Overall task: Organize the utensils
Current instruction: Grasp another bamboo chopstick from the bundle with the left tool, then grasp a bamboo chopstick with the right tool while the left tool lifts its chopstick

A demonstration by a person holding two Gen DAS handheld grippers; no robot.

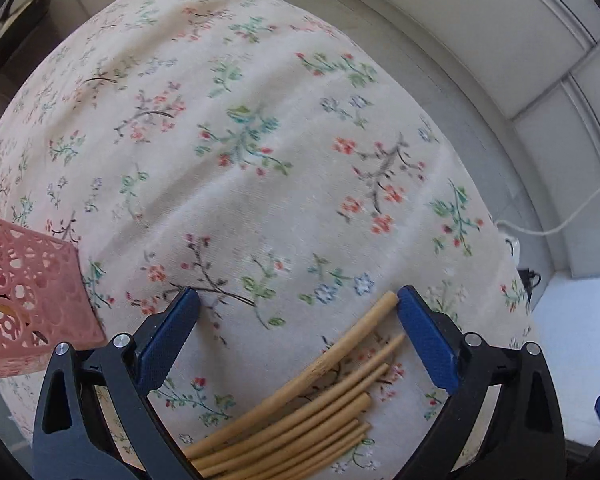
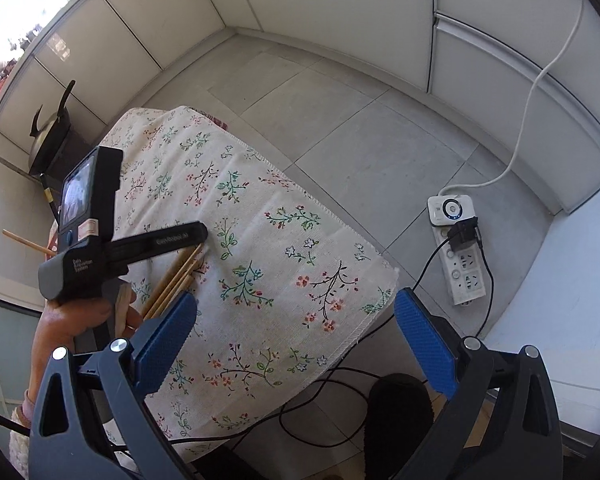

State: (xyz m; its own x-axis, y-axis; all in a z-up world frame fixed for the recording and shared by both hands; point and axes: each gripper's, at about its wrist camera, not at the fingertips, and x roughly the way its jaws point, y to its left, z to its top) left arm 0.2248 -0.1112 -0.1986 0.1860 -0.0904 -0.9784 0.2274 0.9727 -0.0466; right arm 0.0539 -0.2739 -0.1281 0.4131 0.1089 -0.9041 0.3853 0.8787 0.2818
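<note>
Several bamboo chopsticks [image 1: 320,404] lie in a loose bundle on the floral tablecloth [image 1: 240,160]. My left gripper [image 1: 298,300] is open just above them, with its right fingertip beside the tip of the longest stick. A pink perforated basket [image 1: 24,292] stands at the left edge. In the right wrist view my right gripper [image 2: 296,306] hangs open over the near corner of the cloth [image 2: 284,248], holding nothing. There the left gripper [image 2: 164,240], held in a person's hand [image 2: 80,320], sits over the chopsticks [image 2: 176,280]. One more stick [image 2: 28,242] pokes up at far left.
The small table is surrounded by grey tiled floor [image 2: 340,100] and white cabinet fronts [image 2: 320,12]. A white power strip [image 2: 458,248] with black cables lies on the floor to the right. A dark kettle [image 2: 48,136] stands behind the table.
</note>
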